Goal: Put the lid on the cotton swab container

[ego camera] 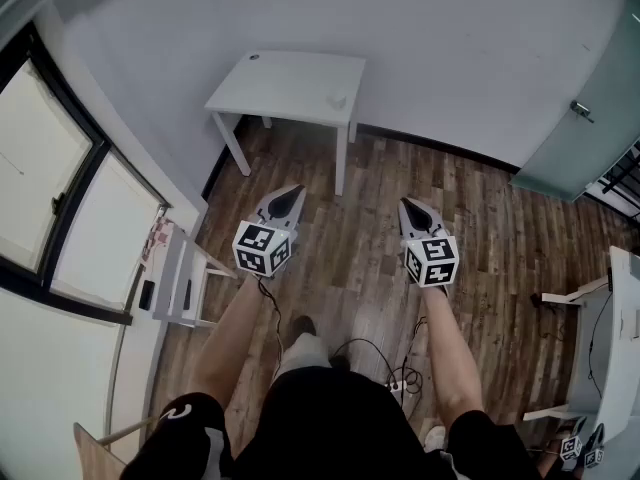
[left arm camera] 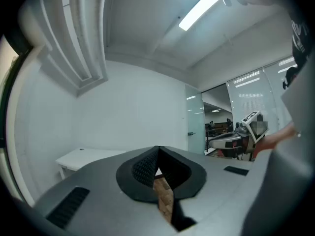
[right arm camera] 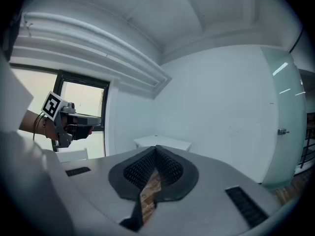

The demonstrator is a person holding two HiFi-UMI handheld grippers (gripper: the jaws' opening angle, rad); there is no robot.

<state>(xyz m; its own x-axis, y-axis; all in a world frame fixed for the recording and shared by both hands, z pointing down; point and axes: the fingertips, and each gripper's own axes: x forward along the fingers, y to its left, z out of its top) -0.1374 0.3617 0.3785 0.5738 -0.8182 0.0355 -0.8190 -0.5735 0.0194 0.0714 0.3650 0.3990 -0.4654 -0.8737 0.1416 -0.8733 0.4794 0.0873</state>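
Observation:
A white table (ego camera: 290,86) stands against the far wall, well ahead of both grippers. On its right part sits a small pale object (ego camera: 338,100), too small to identify; no lid can be made out. My left gripper (ego camera: 291,197) and right gripper (ego camera: 407,206) hang side by side over the wooden floor, pointing toward the table. In the left gripper view the jaws (left arm camera: 158,152) meet with nothing between them. The right gripper view shows its jaws (right arm camera: 156,150) pressed together and empty too, with the table (right arm camera: 162,142) beyond.
A window wall runs along the left, with a small white stand (ego camera: 182,280) beside it. At the right are a glass door (ego camera: 590,108) and a second white table (ego camera: 625,338). A cable (ego camera: 385,363) lies on the floor by the person's feet.

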